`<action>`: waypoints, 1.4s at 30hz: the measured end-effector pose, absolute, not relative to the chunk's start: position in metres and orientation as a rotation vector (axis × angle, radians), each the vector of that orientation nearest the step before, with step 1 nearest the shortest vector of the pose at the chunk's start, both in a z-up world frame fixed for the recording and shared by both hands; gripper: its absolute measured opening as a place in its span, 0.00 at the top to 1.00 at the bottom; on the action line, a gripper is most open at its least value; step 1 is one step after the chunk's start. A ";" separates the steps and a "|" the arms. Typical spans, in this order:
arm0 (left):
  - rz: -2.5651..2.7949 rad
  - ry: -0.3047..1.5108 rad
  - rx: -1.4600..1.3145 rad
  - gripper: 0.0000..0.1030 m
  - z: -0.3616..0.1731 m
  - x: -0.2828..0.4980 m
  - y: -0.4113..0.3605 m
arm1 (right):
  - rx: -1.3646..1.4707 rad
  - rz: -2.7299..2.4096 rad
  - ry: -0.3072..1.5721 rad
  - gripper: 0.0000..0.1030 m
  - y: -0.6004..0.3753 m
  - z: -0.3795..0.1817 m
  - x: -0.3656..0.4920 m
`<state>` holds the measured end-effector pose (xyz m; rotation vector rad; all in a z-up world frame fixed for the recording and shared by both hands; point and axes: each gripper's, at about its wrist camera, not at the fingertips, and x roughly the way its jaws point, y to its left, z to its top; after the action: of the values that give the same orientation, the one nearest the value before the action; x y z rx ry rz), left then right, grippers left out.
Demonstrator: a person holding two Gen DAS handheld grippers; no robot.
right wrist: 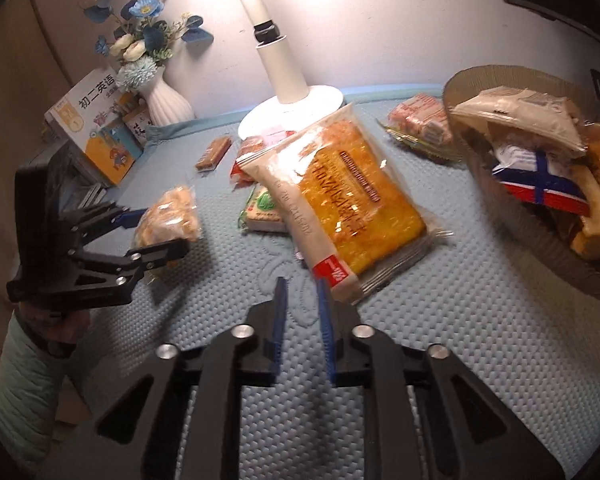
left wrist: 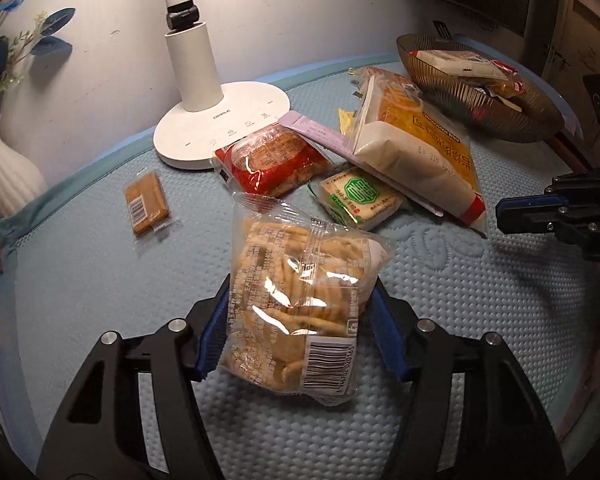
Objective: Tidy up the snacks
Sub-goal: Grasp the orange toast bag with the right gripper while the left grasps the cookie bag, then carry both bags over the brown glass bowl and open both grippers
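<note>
My left gripper [left wrist: 300, 296] is shut on a clear bag of pale crackers [left wrist: 296, 300], lifted a little above the blue quilted mat [left wrist: 100, 280]. The right wrist view has this gripper [right wrist: 164, 230] and its bag [right wrist: 168, 216] at the left. My right gripper [right wrist: 302, 280] hovers low over the mat, open by a narrow gap with nothing in it, just short of a large orange bread pack [right wrist: 340, 196]. A ribbed glass bowl [right wrist: 520, 236] at the right holds several snacks. A red packet [left wrist: 270, 160], a green-white packet [left wrist: 360, 196] and a small brown bar [left wrist: 146, 202] lie loose.
A white desk lamp [left wrist: 220, 120] stands at the back of the mat, with a purple sachet [left wrist: 320, 132] beside its base. A white vase of flowers [right wrist: 168, 100] and books [right wrist: 96, 132] sit at the back left. Pink packets [right wrist: 424, 118] lie behind the bowl. A person's sleeve [right wrist: 28, 368] is at the left.
</note>
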<state>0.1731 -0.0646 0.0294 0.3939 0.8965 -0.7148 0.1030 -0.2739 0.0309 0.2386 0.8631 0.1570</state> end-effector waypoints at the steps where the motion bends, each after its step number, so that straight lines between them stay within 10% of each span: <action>1: -0.692 0.894 0.353 0.39 0.031 0.168 -0.056 | 0.261 0.119 0.823 0.19 -0.282 0.035 0.103; 20: -0.601 0.855 0.045 0.39 0.012 0.157 -0.008 | 0.531 0.275 0.879 0.07 -0.276 0.008 0.147; 35: -0.553 0.855 0.115 0.38 0.011 0.154 -0.013 | -0.143 0.166 0.903 0.05 -0.208 0.010 0.174; 42: -0.548 0.861 0.124 0.38 0.010 0.155 -0.014 | -0.204 0.132 0.883 0.27 -0.202 0.001 0.158</action>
<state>0.1546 -0.0145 0.0102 0.1244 0.8611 -0.5484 0.1576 -0.2020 0.0013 -0.2044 0.8826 0.1322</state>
